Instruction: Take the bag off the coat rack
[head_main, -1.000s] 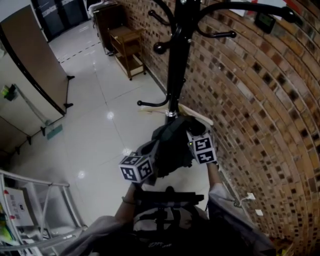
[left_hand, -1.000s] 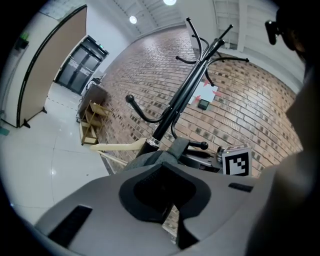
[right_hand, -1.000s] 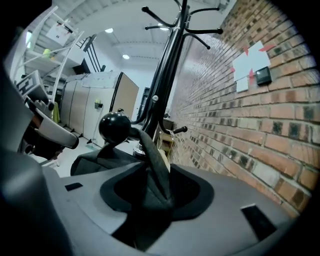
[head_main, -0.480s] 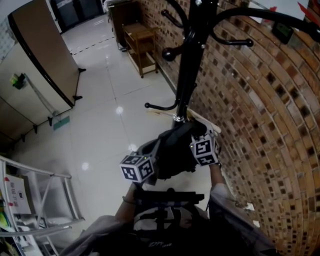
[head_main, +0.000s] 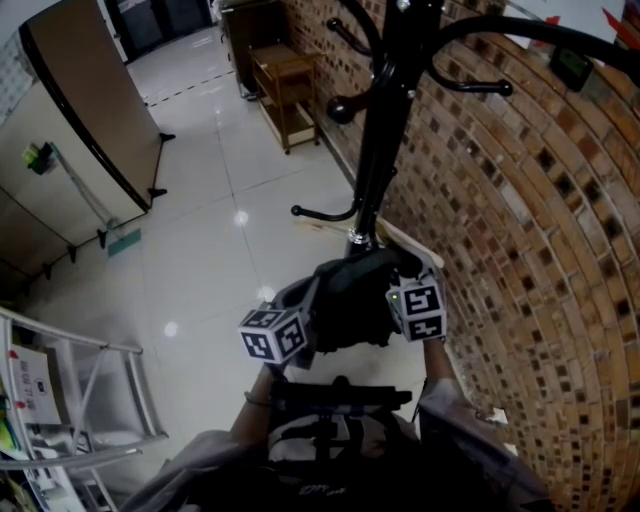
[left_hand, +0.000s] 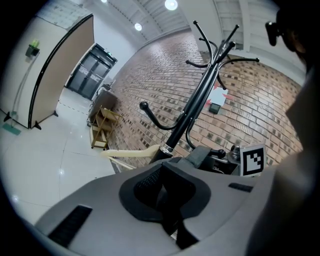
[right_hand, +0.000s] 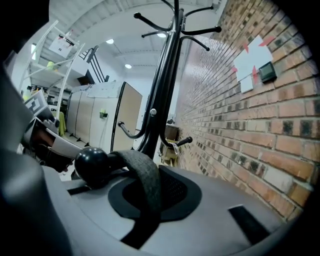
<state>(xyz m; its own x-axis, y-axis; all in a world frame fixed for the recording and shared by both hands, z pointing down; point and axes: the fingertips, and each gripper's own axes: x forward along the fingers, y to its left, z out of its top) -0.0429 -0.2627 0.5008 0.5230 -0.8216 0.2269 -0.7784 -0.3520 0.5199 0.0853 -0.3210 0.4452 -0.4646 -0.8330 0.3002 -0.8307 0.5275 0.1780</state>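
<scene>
Now | right gripper view only: right claw (right_hand: 145, 212) has just been closing, pinching the strap (right_hand: 143, 175) looped over a ball-tipped hook (right_hand: 91, 166) of the coat rack (right_hand: 162, 90) | left gripper view: left claw (left_hand: 167, 212) pressed onto a dark bag fold | head view alone: bag (head_main: 350, 300) hangs against the rack's pole, between both claws.

Glossy black metal coat rack (head_main: 375, 150); matt woven cloth bag strap (right_hand: 142, 175); polished, reflective floor tiles (head_main: 200, 250); rough brick wall (head_main: 500, 220).
</scene>
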